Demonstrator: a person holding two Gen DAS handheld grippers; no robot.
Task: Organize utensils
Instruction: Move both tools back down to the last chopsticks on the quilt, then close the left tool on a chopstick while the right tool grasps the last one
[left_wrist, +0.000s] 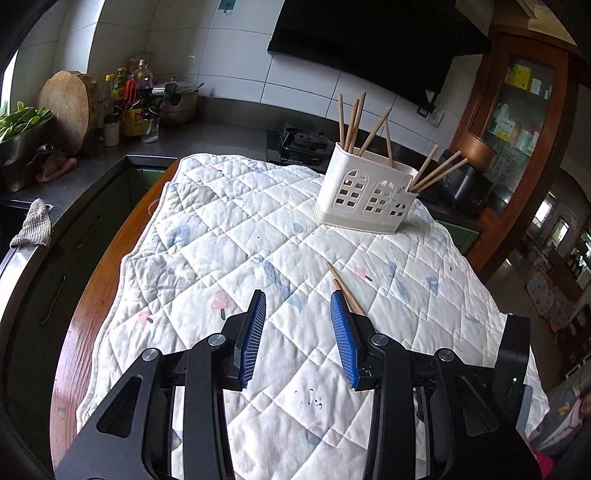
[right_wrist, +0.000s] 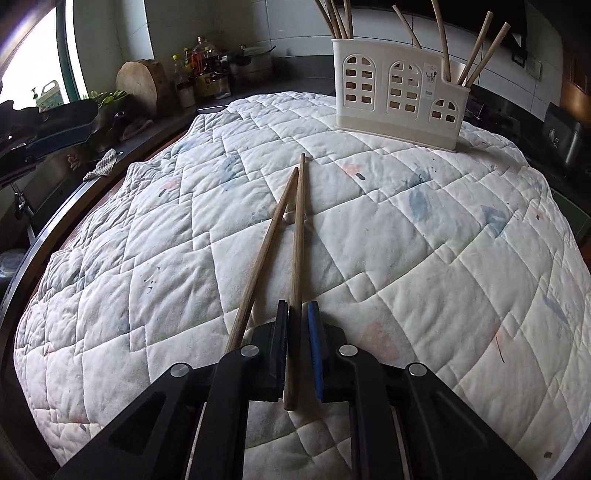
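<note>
Several wooden chopsticks (right_wrist: 480, 48) stood leaning in the white utensil holder (right_wrist: 399, 92), spread across its compartments, at the far side of the quilted cloth (right_wrist: 406, 240). The right gripper (right_wrist: 298, 325) was closed on one chopstick (right_wrist: 298, 236); a second chopstick (right_wrist: 266, 251) lay just beside it. The left gripper (left_wrist: 298, 317) hung open above the cloth.

Both grippers (left_wrist: 298, 295) (right_wrist: 297, 306): black linkage arms, silver pivot screws, ribbed blue pads.

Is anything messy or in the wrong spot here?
Two chopsticks lie loose on the quilt, crossing near their tips, while the rest stand in the holder. The right gripper has closed on one.
</note>
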